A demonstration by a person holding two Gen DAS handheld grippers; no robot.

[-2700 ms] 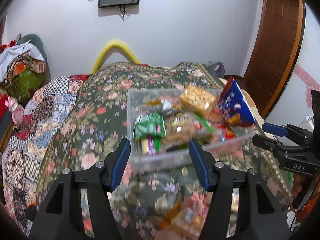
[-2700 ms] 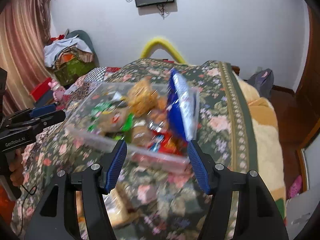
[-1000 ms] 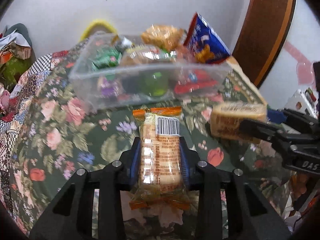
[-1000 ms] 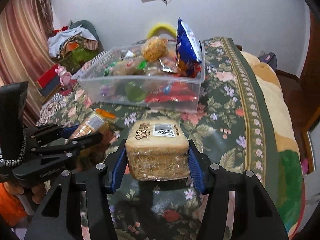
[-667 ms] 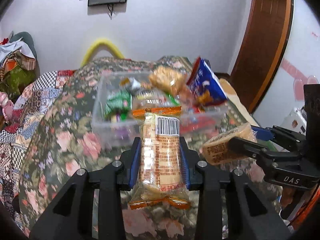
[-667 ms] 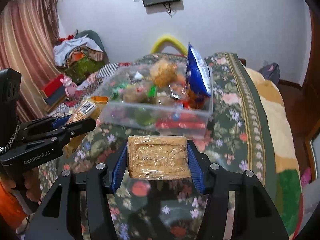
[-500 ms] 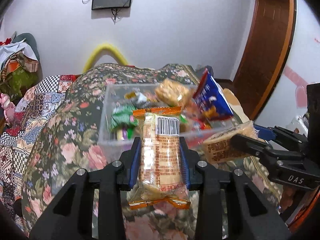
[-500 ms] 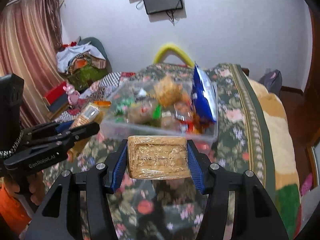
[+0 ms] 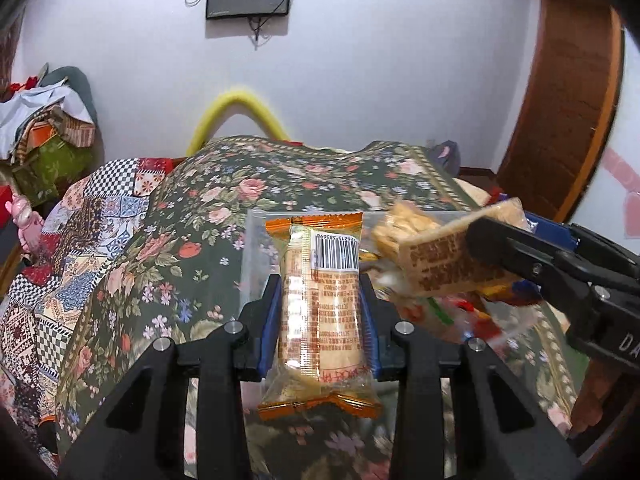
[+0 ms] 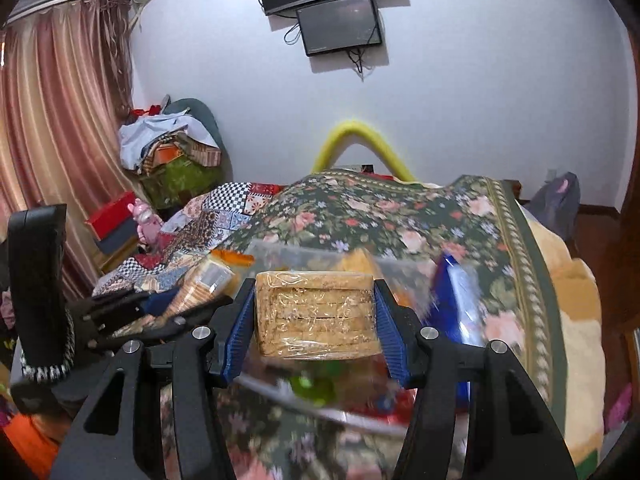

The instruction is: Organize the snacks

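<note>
My left gripper (image 9: 319,312) is shut on an orange-edged biscuit pack (image 9: 320,304) with a barcode, held upright above the near wall of the clear plastic snack box (image 9: 256,248). My right gripper (image 10: 315,320) is shut on a wrapped stack of crackers (image 10: 316,312), held over the same box (image 10: 280,250). In the left wrist view the cracker stack (image 9: 444,260) and the right gripper (image 9: 496,236) hang over the box's right half. The right wrist view shows the left gripper (image 10: 168,308) with its biscuit pack (image 10: 204,280) at the left. A blue chip bag (image 10: 452,304) stands in the box.
The box sits on a bed under a dark floral blanket (image 9: 312,176), with a patchwork quilt (image 9: 80,232) to the left. A yellow foam arch (image 9: 240,100) stands at the bed's far end. Clothes pile (image 10: 172,148) and curtain (image 10: 60,120) are left; a wooden door (image 9: 568,92) is right.
Both grippers shut on their packs from the blanket, then rose and moved toward the box; now both packs hang over it. The box looks lower and closer in both views.
</note>
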